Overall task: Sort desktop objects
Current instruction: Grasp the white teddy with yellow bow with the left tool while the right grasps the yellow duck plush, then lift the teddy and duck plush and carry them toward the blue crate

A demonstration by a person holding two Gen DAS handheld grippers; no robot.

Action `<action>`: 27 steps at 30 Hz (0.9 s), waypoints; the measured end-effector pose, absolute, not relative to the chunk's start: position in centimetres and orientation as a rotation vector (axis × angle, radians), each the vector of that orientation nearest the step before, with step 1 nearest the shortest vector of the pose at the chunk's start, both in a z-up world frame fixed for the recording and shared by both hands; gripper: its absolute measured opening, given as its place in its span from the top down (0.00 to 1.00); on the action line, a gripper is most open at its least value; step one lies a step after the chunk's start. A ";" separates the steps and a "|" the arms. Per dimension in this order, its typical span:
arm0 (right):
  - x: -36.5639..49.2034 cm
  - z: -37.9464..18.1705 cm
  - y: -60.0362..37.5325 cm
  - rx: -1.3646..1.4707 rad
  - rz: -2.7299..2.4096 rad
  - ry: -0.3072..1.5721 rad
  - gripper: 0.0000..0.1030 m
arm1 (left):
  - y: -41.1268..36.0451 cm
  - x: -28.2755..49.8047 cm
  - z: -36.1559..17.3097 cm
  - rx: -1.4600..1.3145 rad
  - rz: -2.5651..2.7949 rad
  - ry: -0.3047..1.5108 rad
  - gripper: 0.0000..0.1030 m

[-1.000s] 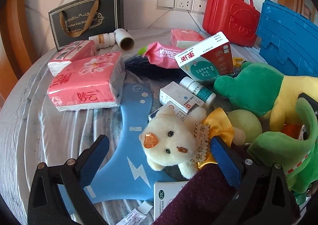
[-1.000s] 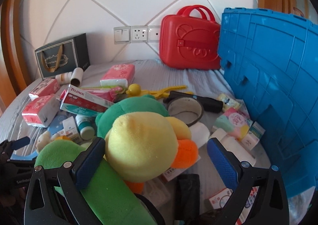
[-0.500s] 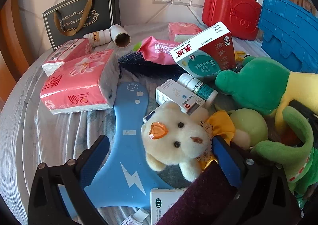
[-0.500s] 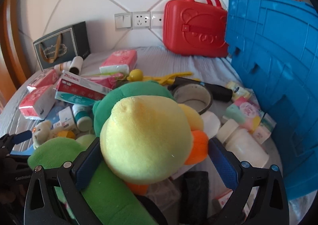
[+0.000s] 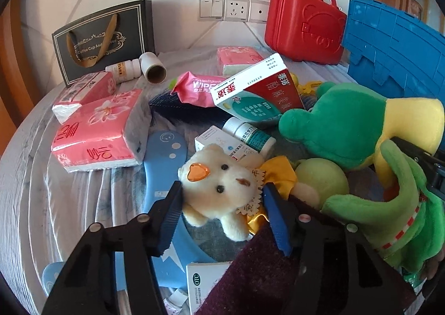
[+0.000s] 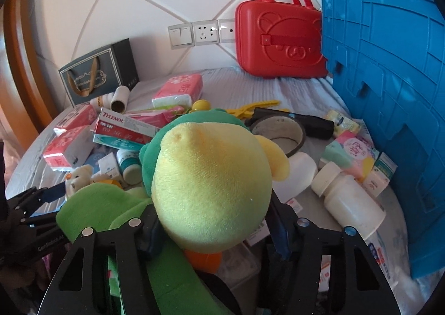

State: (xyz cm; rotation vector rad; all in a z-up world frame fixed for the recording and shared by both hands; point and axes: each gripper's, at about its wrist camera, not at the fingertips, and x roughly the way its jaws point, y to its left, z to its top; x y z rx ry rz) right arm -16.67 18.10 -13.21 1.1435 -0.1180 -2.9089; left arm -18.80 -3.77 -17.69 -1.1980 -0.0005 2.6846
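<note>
One white bottle (image 6: 351, 205), right-wrist view only

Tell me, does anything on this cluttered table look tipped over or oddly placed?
Yes. The large white bottle and the cardboard tube lie on their sides, and the Tylenol box rests tilted on other items. Everything is jumbled rather than sorted; nothing looks spilled or broken.

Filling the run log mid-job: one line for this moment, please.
left gripper: closing around cream bear | right gripper: closing around yellow-green plush | blue crate: at right
</note>
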 end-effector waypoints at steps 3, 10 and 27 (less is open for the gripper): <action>-16.0 -12.1 18.4 1.108 -2.911 -0.150 0.41 | -4.6 -18.6 -17.4 -1.200 2.690 -0.047 0.44; -14.2 -10.1 17.7 1.026 -2.902 -0.138 0.41 | -5.3 -17.3 -16.7 -1.187 2.724 -0.065 0.49; -13.5 -10.0 17.5 1.013 -2.885 -0.140 0.41 | -6.8 -19.3 -19.6 -1.338 2.653 -0.223 0.17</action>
